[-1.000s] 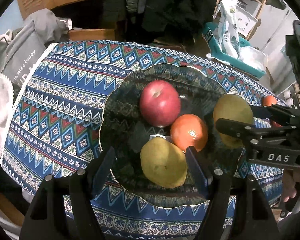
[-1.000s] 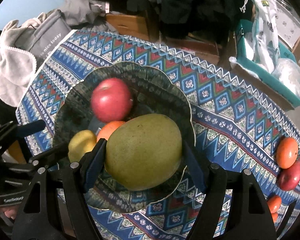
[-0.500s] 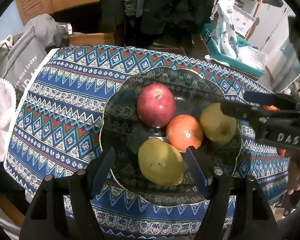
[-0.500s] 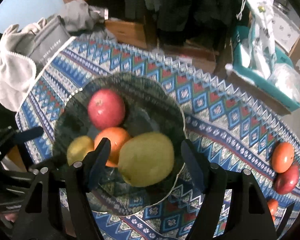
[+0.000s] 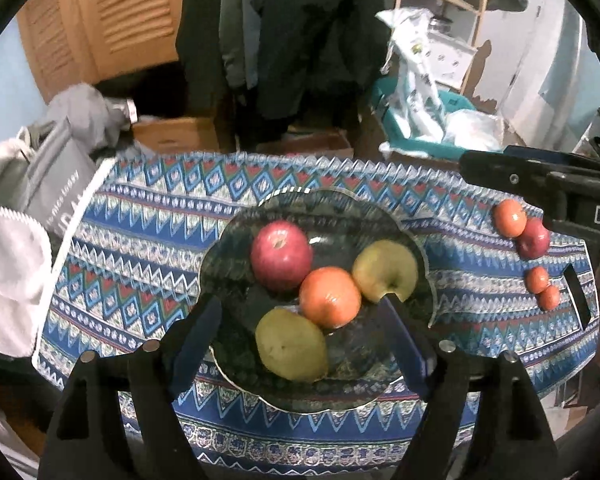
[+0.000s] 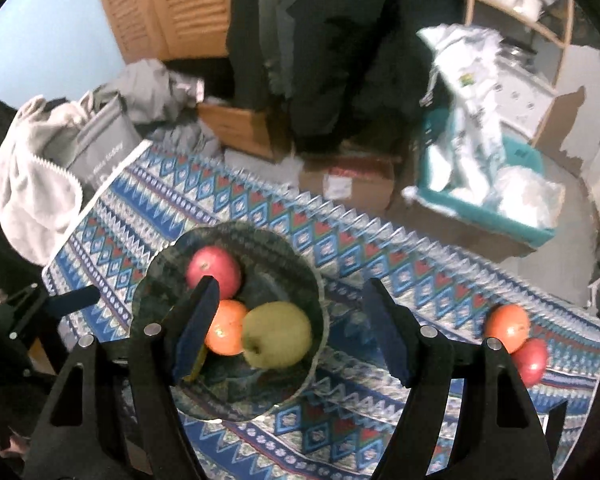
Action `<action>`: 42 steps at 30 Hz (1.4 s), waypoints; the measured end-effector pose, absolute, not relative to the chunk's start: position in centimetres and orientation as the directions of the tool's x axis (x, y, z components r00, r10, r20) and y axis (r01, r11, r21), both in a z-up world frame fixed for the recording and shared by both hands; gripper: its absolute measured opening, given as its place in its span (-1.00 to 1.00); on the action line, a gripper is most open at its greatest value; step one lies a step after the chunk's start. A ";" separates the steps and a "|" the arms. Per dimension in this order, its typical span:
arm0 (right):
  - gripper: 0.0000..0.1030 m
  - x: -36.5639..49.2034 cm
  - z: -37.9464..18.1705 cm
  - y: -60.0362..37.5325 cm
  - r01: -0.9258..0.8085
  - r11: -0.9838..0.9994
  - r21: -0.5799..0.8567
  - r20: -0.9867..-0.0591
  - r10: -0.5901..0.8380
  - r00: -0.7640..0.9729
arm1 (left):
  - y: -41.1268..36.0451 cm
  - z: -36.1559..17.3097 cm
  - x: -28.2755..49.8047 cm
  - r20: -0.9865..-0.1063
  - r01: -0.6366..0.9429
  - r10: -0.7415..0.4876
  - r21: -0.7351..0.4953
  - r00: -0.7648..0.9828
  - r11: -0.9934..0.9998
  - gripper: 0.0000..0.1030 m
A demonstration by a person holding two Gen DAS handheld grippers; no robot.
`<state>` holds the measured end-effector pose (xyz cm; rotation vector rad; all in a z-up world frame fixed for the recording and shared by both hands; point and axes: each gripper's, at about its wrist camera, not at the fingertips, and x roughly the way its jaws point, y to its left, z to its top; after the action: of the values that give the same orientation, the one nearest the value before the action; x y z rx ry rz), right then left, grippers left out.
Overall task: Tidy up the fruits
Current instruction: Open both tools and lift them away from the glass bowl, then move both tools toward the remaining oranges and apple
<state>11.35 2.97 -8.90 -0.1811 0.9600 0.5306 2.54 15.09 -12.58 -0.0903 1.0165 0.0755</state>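
**Both grippers empty above the bowl; loose fruit lies toward the right edge**

Right gripper (image 6: pixel 288 328): fingers spread wide, nothing between them. In its own view the left pad overlaps the bowl's contents and the right pad hangs over bare cloth, lower centre of frame. Left gripper (image 5: pixel 304 336): likewise spread and empty, its pads flanking the near half of the bowl in the lower centre of the left wrist view.

Dark patterned glass bowl (image 5: pixel 340 208) sits mid-frame on the blue zigzag tablecloth (image 5: pixel 140 248). It holds four fruits, bunched and touching: red apple (image 5: pixel 281 255) at back left, orange (image 5: pixel 329 297) in the middle, green apple (image 5: pixel 384 271) at right with its stem dimple facing the camera, yellow pear (image 5: pixel 291 345) at front.

Still outside the bowl, at the right edge of the left wrist view: a larger orange (image 5: pixel 509 218) touching a second red apple (image 5: pixel 534 238), and below them two small oranges (image 5: pixel 542 290) side by side. The right wrist view shows the first pair at lower right, just past its right finger.

Key relation: the loose fruits lie to the right of the bowl, well apart from it. The right gripper is the nearer one. The larger orange and apple are roundish, so no grasp axis is favoured, but they touch, so pads closing on one could nudge the other.

Judgement: task partly done; four pieces remain on the cloth.
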 end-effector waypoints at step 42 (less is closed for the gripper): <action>0.61 5.2 -1.0 -12.2 -0.336 0.941 0.030 -0.680 0.265 0.683 | 5.2 -2.8 1.6 -0.724 0.022 -0.024 -0.012 0.689 1.000 0.86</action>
<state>5.23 -12.22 -1.00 -0.1004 0.7463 0.3377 1.64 5.19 -2.85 -0.0026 0.8096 -0.0258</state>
